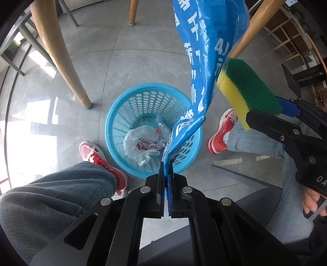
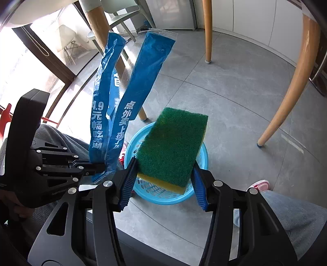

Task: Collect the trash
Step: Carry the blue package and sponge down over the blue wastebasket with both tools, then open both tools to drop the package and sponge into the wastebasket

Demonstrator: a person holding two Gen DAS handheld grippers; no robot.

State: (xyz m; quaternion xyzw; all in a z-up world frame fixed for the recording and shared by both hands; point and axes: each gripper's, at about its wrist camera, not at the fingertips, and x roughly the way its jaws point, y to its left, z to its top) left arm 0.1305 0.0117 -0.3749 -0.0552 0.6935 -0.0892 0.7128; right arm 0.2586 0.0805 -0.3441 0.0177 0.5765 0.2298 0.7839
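My left gripper (image 1: 167, 163) is shut on a long blue plastic bag (image 1: 206, 67) with white print, holding it above a light blue perforated waste basket (image 1: 122, 114) on the floor. A crumpled white plastic bag (image 1: 141, 143) lies in the basket. My right gripper (image 2: 163, 174) is shut on a green and yellow sponge (image 2: 173, 143), held above the basket (image 2: 201, 182). In the left wrist view the sponge (image 1: 249, 92) and the right gripper (image 1: 265, 114) are at the right, beside the blue bag. In the right wrist view the blue bag (image 2: 114, 106) and the left gripper (image 2: 96, 167) are at the left.
Wooden table legs (image 1: 59, 51) (image 2: 290, 86) stand around the basket on grey floor tiles. The person's red shoes (image 1: 96, 155) (image 1: 222, 131) and jeans-clad legs (image 1: 51, 200) flank the basket. Chairs (image 2: 114, 18) and a glass door stand beyond.
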